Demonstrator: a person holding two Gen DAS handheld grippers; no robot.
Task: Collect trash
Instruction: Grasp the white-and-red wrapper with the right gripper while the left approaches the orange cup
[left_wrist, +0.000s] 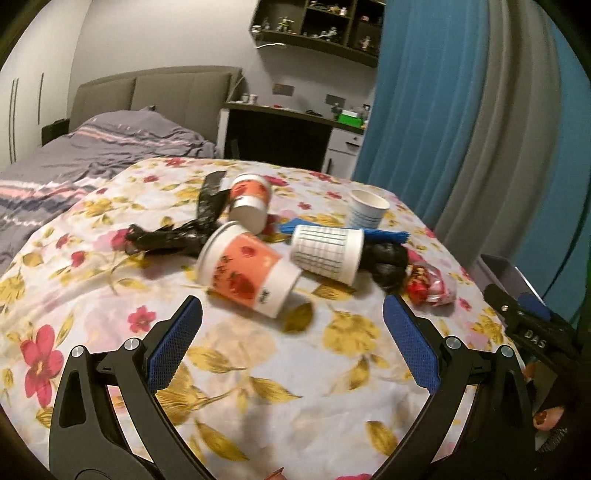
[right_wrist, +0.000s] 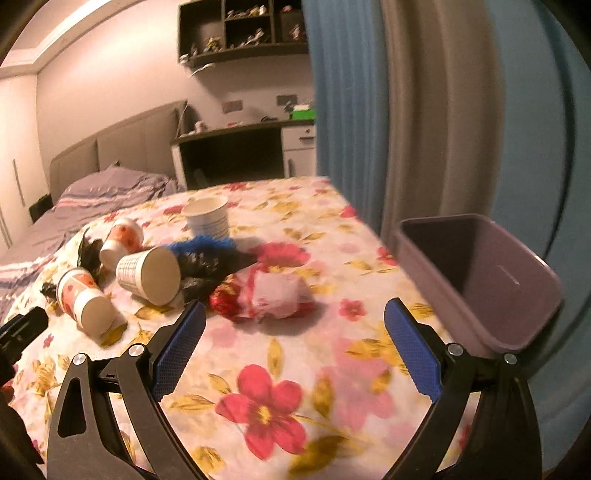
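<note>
Trash lies in a heap on a table with a floral cloth (left_wrist: 258, 369). An orange paper cup (left_wrist: 247, 269) lies on its side just ahead of my open, empty left gripper (left_wrist: 291, 314). A second orange cup (left_wrist: 249, 203), a tipped white lined cup (left_wrist: 327, 253), an upright white cup (left_wrist: 365, 212), black plastic (left_wrist: 173, 236) and a red wrapper (left_wrist: 430, 282) lie around it. My right gripper (right_wrist: 295, 317) is open and empty, just short of the red-and-white wrapper (right_wrist: 266, 291). The tipped lined cup (right_wrist: 151, 275) and orange cups (right_wrist: 83, 299) lie to its left.
A purple plastic bin (right_wrist: 491, 280) stands off the table's right edge, next to my right gripper. Blue and grey curtains (left_wrist: 461, 110) hang behind. A bed (left_wrist: 92, 155) and a desk (left_wrist: 280, 136) lie beyond the table. The right gripper's body (left_wrist: 532, 332) shows at the left view's right edge.
</note>
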